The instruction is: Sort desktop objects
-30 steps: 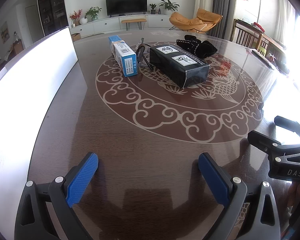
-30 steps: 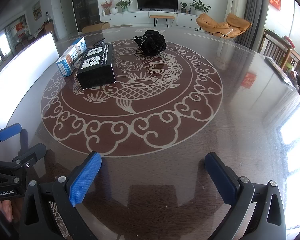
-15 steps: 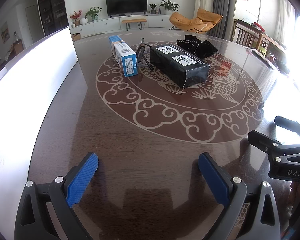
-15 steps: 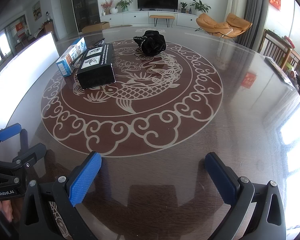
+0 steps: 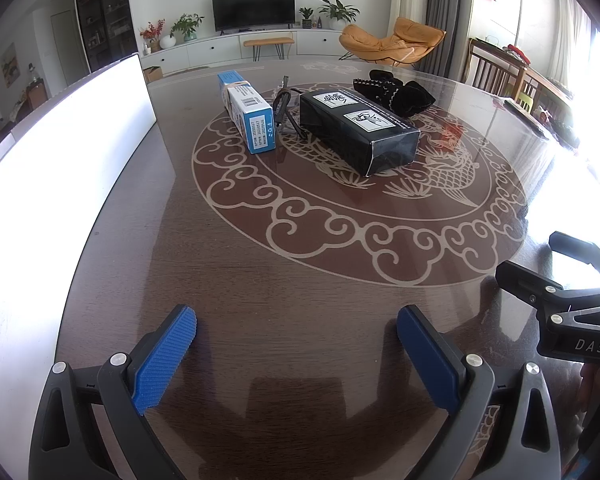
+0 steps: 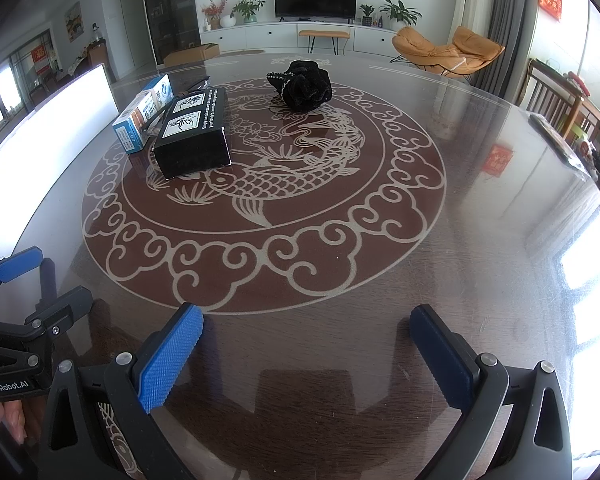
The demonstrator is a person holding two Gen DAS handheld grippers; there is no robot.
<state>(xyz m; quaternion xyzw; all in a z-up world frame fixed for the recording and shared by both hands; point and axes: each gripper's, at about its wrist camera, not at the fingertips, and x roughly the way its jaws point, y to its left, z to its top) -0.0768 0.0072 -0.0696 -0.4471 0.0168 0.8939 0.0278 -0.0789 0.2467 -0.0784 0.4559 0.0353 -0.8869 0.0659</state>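
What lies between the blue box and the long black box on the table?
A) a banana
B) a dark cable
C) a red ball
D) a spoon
B: a dark cable lies in the gap between the blue box and the long black box.

Left gripper [image 5: 296, 330] is spread wide, blue pads [image 5: 164, 358] hanging just over the near end of the table [image 5: 260, 280] with nothing between them. Far off sit a blue box [image 5: 249, 114], a cable [image 5: 286, 114] and a black box [image 5: 358, 128] side by side, then a black pouch [image 5: 396, 92] (crumpled) further right. Right gripper [image 5: 556, 276] pokes in at the right edge.
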